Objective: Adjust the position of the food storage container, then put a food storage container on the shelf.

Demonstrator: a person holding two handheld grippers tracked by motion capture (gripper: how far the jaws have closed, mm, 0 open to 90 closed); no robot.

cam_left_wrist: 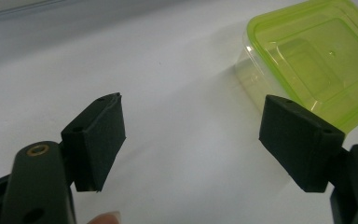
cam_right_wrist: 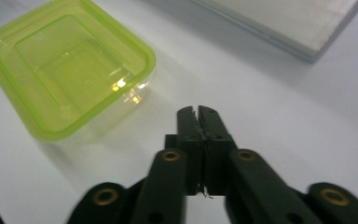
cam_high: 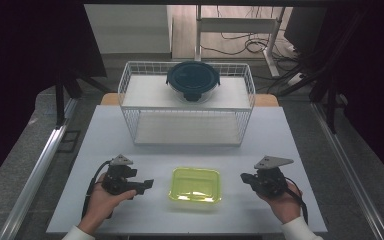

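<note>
In the high view, the green-lidded container (cam_high: 195, 185) is sitting on the white desk (cam_high: 130, 130) near its front edge, between the two hands and apart from both. The left gripper (cam_high: 142, 186) is pointing toward it from one side, the right gripper (cam_high: 246, 177) from the other. Behind, a wire rack (cam_high: 130, 85) is carrying a round dark-lidded bowl (cam_high: 193, 80) on its upper shelf. Nothing is being lifted, so the work on the container looks barely begun; its lid appears to be sitting in place.

In the left gripper view, the left gripper (cam_left_wrist: 191, 140) is holding its jaws spread wide with only bare desk between them; the container (cam_left_wrist: 314, 60) is lying ahead and to the right, untouched.

In the right gripper view, the right gripper (cam_right_wrist: 197, 114) is keeping its jaws pressed almost together, gripping nothing, while the container (cam_right_wrist: 67, 65) is lying off to the upper left, apart from the tips. A grasp of the container, by my judgement, is what remains.
</note>
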